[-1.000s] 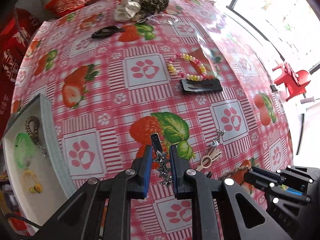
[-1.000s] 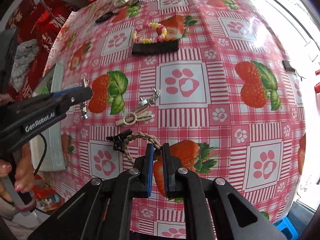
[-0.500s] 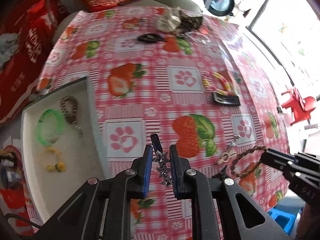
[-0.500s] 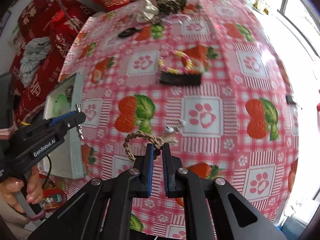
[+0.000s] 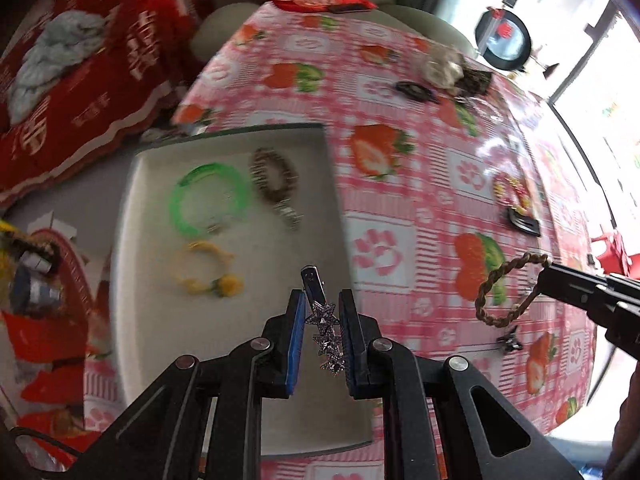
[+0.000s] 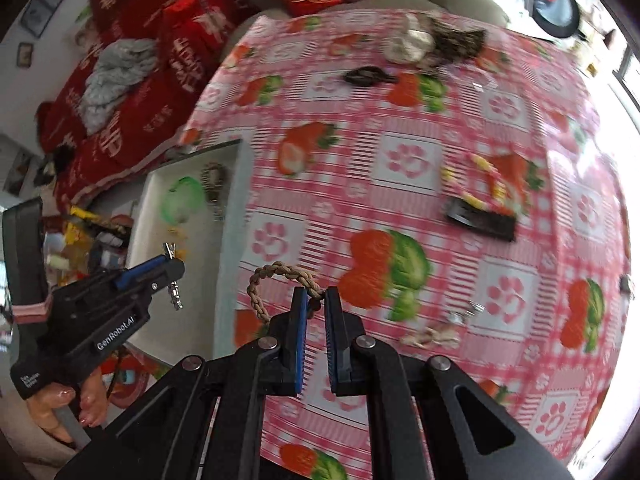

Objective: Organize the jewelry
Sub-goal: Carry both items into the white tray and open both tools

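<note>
My left gripper (image 5: 319, 312) is shut on a silver star hair clip (image 5: 325, 326) and hangs over the white tray (image 5: 144, 320). In the tray lie a green bangle (image 5: 208, 200), a brown bead bracelet (image 5: 274, 178) and a yellow bracelet (image 5: 208, 268). My right gripper (image 6: 316, 298) is shut on a braided brown rope bracelet (image 6: 266, 284) above the strawberry tablecloth (image 6: 400, 208), just right of the tray (image 6: 152, 200). The rope bracelet (image 5: 504, 292) and the right gripper (image 5: 548, 280) also show at the right of the left wrist view. The left gripper (image 6: 172, 264) with its clip is seen in the right wrist view.
On the cloth lie a coloured bead bracelet (image 6: 484, 180), a black comb clip (image 6: 480, 220), a cream clip with small earrings (image 6: 436, 334), a dark hair tie (image 6: 366, 76) and scrunchies (image 6: 432, 40) at the far edge. Red cushions (image 6: 140, 92) lie left of the table.
Both grippers have moved left across the table with their loads. The left one now hangs over the tray; the right one has lifted the rope bracelet off the cloth and carried it toward the tray.
</note>
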Demonstrator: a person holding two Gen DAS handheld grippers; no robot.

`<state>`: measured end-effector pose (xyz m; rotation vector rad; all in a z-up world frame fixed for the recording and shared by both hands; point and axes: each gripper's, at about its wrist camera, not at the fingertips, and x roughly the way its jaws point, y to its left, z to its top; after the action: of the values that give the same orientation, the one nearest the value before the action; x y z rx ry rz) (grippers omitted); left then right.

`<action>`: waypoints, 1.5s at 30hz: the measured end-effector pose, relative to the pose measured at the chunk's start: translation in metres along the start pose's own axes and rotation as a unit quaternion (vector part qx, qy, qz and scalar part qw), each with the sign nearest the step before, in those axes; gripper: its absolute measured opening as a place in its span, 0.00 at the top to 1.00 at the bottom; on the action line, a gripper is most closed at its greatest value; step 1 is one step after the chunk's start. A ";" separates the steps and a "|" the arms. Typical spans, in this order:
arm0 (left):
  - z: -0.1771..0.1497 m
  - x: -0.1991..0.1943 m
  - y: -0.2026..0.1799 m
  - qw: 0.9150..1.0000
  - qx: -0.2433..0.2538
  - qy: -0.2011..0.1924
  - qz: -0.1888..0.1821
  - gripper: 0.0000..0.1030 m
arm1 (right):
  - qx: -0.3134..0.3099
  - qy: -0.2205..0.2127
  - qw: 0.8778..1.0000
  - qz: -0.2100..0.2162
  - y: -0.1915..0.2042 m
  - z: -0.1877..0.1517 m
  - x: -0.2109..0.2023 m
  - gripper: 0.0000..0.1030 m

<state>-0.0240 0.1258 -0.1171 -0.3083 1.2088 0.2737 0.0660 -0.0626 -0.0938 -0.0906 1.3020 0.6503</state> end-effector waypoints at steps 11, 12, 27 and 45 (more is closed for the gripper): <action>-0.023 0.009 0.073 0.997 -0.062 0.011 0.038 0.77 | -0.086 0.032 0.995 0.043 0.085 0.021 0.045 0.91; -0.025 0.011 0.077 0.997 -0.065 0.013 0.041 0.77 | -0.089 0.036 0.994 0.045 0.090 0.022 0.049 0.91; -0.027 0.049 0.100 0.995 -0.074 0.036 0.055 0.77 | -0.125 0.095 0.987 0.031 0.127 0.037 0.120 0.91; -0.003 0.066 0.105 0.995 -0.057 0.024 0.084 0.77 | -0.094 0.111 0.989 0.001 0.124 0.063 0.171 0.90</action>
<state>-0.0439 0.2250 -0.1893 -0.3136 1.2704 0.4839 0.0787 0.1328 -0.1952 -0.3242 1.4507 0.7810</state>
